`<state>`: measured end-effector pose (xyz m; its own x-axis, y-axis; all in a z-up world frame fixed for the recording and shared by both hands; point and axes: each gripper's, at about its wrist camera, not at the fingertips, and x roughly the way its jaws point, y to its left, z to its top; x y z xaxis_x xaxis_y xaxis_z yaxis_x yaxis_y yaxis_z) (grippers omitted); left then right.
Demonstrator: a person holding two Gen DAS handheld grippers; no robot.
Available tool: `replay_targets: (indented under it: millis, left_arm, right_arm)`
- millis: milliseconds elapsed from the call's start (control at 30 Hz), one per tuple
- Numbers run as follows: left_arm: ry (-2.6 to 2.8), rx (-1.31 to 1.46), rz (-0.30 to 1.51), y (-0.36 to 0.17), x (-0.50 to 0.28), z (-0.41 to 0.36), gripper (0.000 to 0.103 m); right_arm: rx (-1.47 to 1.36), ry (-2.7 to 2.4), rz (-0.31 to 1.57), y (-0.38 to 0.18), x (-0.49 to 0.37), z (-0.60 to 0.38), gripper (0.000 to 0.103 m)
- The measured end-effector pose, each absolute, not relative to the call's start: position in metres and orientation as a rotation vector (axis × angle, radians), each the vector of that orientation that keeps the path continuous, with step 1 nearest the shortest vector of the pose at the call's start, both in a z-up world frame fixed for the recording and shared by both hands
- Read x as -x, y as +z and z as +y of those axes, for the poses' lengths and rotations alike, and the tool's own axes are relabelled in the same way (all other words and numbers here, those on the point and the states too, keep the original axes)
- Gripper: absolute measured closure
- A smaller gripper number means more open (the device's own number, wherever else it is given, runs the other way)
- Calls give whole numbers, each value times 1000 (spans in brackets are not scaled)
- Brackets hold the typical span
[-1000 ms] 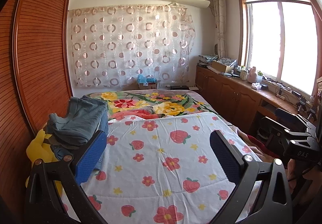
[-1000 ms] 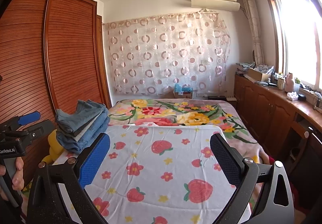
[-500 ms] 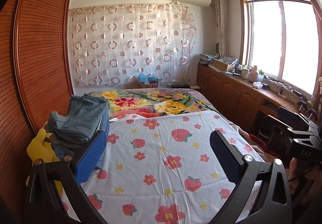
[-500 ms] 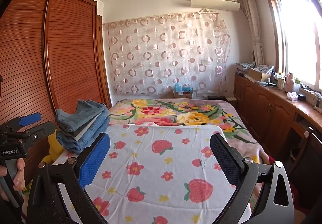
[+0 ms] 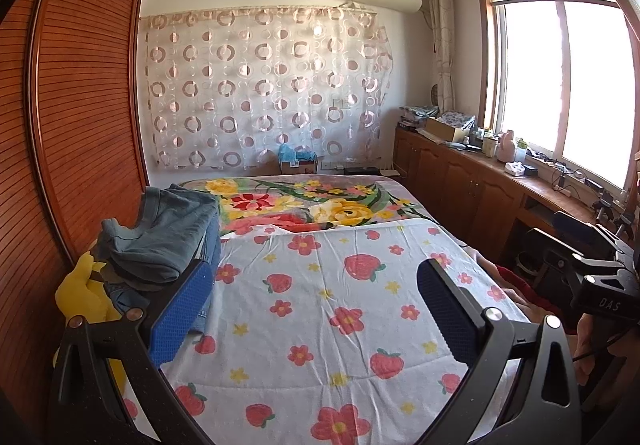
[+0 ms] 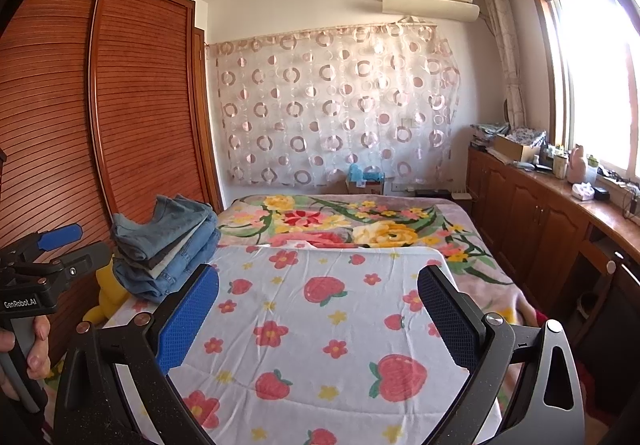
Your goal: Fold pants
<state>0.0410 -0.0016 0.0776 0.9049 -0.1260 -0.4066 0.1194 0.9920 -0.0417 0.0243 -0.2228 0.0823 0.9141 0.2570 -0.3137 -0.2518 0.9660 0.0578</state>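
A stack of folded blue and grey pants lies at the left edge of the bed, next to the wardrobe; it also shows in the right wrist view. My left gripper is open and empty above the strawberry-print sheet. My right gripper is open and empty above the same sheet. The left gripper's body shows at the left edge of the right wrist view, the right gripper's body at the right edge of the left wrist view.
A yellow plush toy lies under the stack. A brown slatted wardrobe stands left of the bed. A flowered blanket covers the far half. A low wooden cabinet with clutter runs under the window on the right.
The left wrist view has shifted slightly, the room sitting a little lower in frame. The right gripper has not moved. Both stay open.
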Motion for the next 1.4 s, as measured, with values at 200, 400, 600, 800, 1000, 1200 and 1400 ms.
replay_targets:
  millis: [200, 400, 600, 800, 1000, 1200, 1400]
  left_arm:
    - [-127, 17, 421, 78, -41, -1, 1]
    - [-127, 17, 422, 79, -41, -3, 1]
    - [-128, 16, 423, 79, -41, -2, 1]
    - [-127, 15, 422, 79, -41, -2, 1]
    - [-128, 16, 422, 79, -42, -3, 1]
    - [-127, 16, 422, 79, -42, -3, 1]
    - [-127, 15, 422, 79, -42, -3, 1]
  right_arm:
    - [-14, 265, 326, 82, -24, -223, 3]
    - [-15, 268, 327, 82, -24, -223, 3]
    - [-15, 267, 327, 82, -24, -222, 3]
    - [-14, 266, 328, 82, -24, -223, 3]
    - [-16, 266, 329, 82, -24, -224, 3]
    - [-16, 266, 329, 82, -24, -223, 3]
    - [-15, 265, 329, 82, -24, -224, 3]
